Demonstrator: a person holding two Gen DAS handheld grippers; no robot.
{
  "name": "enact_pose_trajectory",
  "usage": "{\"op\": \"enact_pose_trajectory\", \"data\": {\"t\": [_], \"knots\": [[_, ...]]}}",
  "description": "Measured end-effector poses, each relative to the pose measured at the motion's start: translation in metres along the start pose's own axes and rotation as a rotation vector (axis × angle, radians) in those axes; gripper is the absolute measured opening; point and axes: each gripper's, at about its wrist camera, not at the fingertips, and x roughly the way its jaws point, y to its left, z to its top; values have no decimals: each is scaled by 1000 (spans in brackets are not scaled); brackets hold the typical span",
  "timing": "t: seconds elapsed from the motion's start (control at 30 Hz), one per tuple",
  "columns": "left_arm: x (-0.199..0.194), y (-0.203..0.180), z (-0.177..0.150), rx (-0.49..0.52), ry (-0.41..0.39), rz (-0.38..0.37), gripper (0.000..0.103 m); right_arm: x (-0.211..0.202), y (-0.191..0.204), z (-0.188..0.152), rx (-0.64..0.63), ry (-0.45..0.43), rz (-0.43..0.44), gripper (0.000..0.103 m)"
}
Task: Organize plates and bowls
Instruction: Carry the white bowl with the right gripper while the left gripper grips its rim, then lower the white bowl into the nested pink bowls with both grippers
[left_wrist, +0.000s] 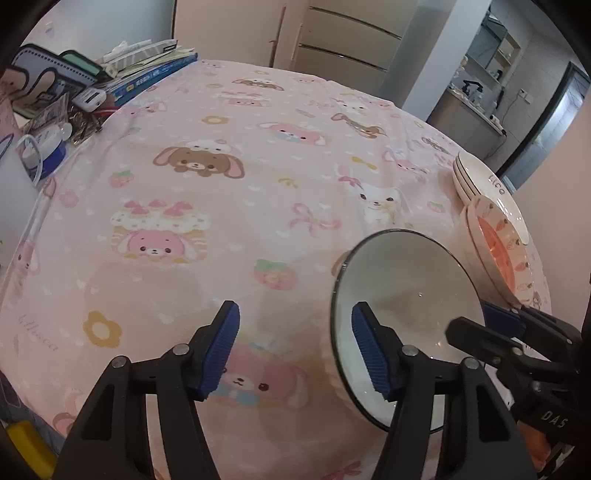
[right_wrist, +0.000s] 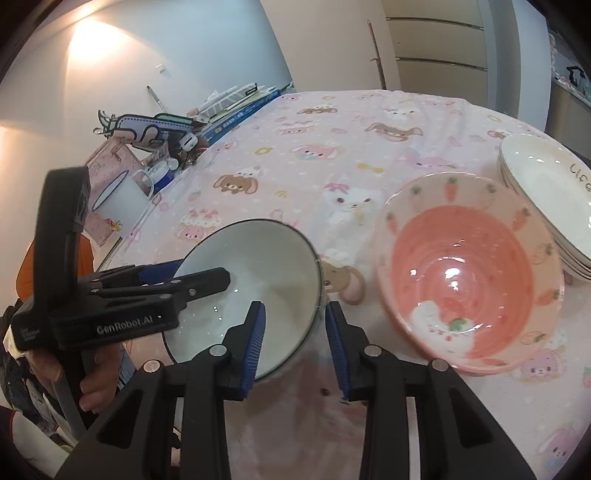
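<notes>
A white bowl with a dark rim stands on the pink cartoon tablecloth. My left gripper is open, its right finger inside the bowl and its left finger outside, straddling the rim. My right gripper is open too, its jaws astride the bowl's opposite rim, left finger inside. It shows at the right of the left wrist view. A pink carrot-pattern bowl sits just right of the white bowl. Stacked white plates marked "Life" lie beyond it.
Books, a blue pouch, a charger, keys and a white mug crowd the table's far left edge. A cabinet and a kitchen doorway stand behind the table.
</notes>
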Motion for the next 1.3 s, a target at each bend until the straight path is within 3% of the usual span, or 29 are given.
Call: {"op": "enact_pose_trajectory", "data": {"t": [0.07,0.17,0.3,0.4,0.5,0.6,0.73,0.87,1.07,1.3], "knots": [[3,-3,-1,18,15,-43,47,4,8,1,-23,-26,-49,36],[10,-5,-4,22,49,-53,36,10,16,1,-38,-27,-109,36],[11,-5,-7,11,54,-69,35,18,22,2,-21,-6,-155,36],[8,-9,-10,38,49,-60,33,16,14,0,52,29,-107,36],[6,-17,-13,76,62,-99,33,10,5,-1,94,53,-39,34],[9,-22,-13,77,51,-70,32,24,3,-4,87,76,-54,29],[14,-19,-12,45,57,-77,28,37,-9,-8,180,88,17,25],[10,-16,-13,29,43,-94,19,32,-19,-9,221,44,43,19],[-3,-24,-14,39,-10,-83,18,19,-27,-11,265,-6,97,17],[-35,-42,-13,73,-98,-85,18,-22,-18,-13,189,-127,100,17]]}}
